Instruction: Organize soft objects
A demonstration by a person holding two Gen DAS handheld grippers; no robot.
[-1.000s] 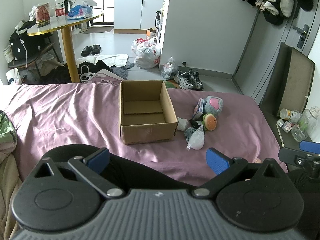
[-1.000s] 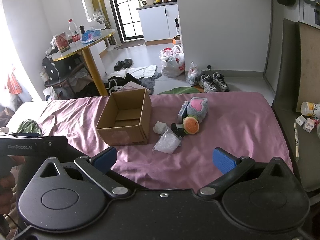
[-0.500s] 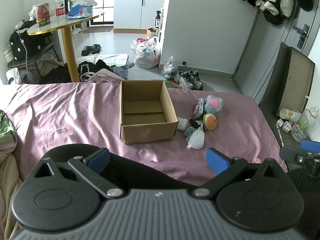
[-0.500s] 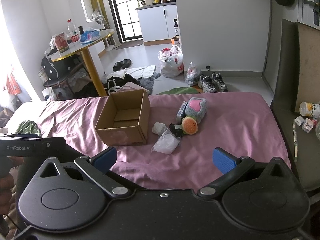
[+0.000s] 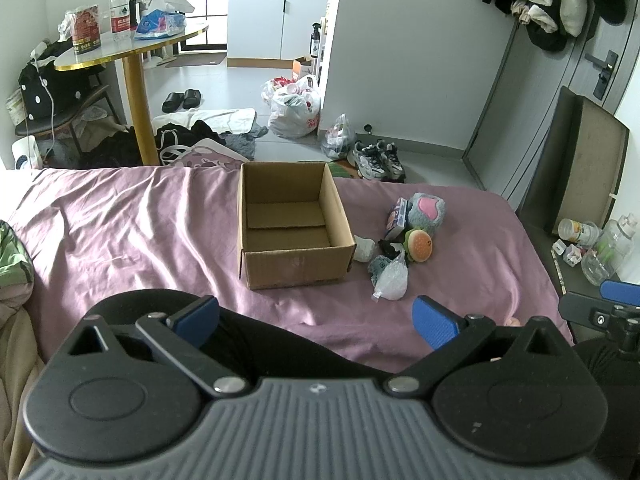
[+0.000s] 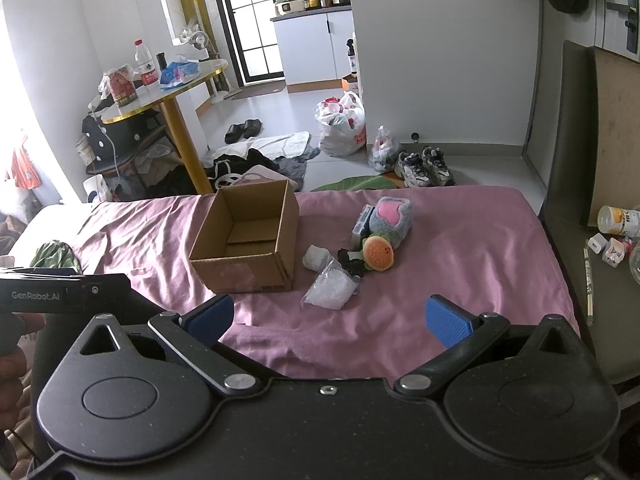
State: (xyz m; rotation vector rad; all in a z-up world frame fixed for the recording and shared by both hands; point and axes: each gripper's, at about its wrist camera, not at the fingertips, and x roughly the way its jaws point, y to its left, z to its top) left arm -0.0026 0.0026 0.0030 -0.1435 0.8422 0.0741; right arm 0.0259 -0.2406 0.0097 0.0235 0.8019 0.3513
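Observation:
An empty open cardboard box point(image 5: 292, 226) point(image 6: 248, 240) stands on the purple bedsheet point(image 5: 120, 232). To its right lies a cluster of soft things: a grey plush with a pink heart point(image 5: 426, 210) point(image 6: 390, 214), a burger plush point(image 5: 419, 245) point(image 6: 378, 252), a clear crinkled bag point(image 5: 390, 282) point(image 6: 330, 292), a small white bundle point(image 5: 364, 248) point(image 6: 316, 258) and a small printed pack point(image 5: 397, 213). My left gripper point(image 5: 316, 320) is open, near the bed's front edge, well short of the box. My right gripper point(image 6: 330, 318) is open too, just short of the clear bag.
Beyond the bed, a round gold-legged table point(image 5: 132, 46) holds bottles and bags. Clothes, slippers, plastic bags and sneakers point(image 5: 376, 162) litter the floor. A dark side surface point(image 6: 600, 280) on the right carries bottles and small items. A green bundle point(image 5: 12, 256) lies at the left.
The right wrist view has shifted slightly, so the box and toys sit a little further left in it. The left view is unchanged. Both grippers stay open.

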